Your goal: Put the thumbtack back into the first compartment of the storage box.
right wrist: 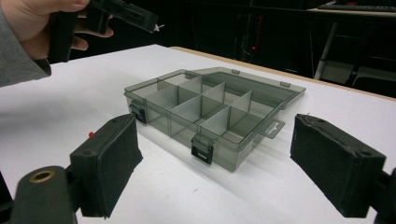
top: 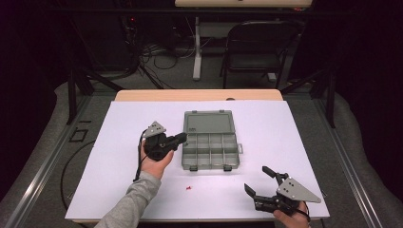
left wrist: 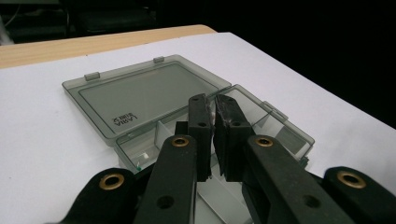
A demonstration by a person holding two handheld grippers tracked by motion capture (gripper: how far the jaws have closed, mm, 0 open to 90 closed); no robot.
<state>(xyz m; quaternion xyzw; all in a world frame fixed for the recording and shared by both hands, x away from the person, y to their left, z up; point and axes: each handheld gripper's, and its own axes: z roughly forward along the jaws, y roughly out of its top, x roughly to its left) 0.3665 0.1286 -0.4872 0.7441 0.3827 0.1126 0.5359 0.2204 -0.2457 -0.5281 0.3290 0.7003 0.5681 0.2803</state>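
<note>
- In the left gripper view, the left gripper (left wrist: 214, 140), its fingers pressed together, covers the middle compartments of the organizer box (left wrist: 154, 100); something thin and pale seems pinched at the tips, too small to identify.
- The embossed lettering on the box's open lid (left wrist: 140, 93) is too blurred to read.
- In the high view, the right hand (top: 292, 219) is cut off at 6 o'clock.
- A tiny red object (top: 189, 188) on the counter (top: 119, 190), toward 7 o'clock of the box, is too small to name.
</note>
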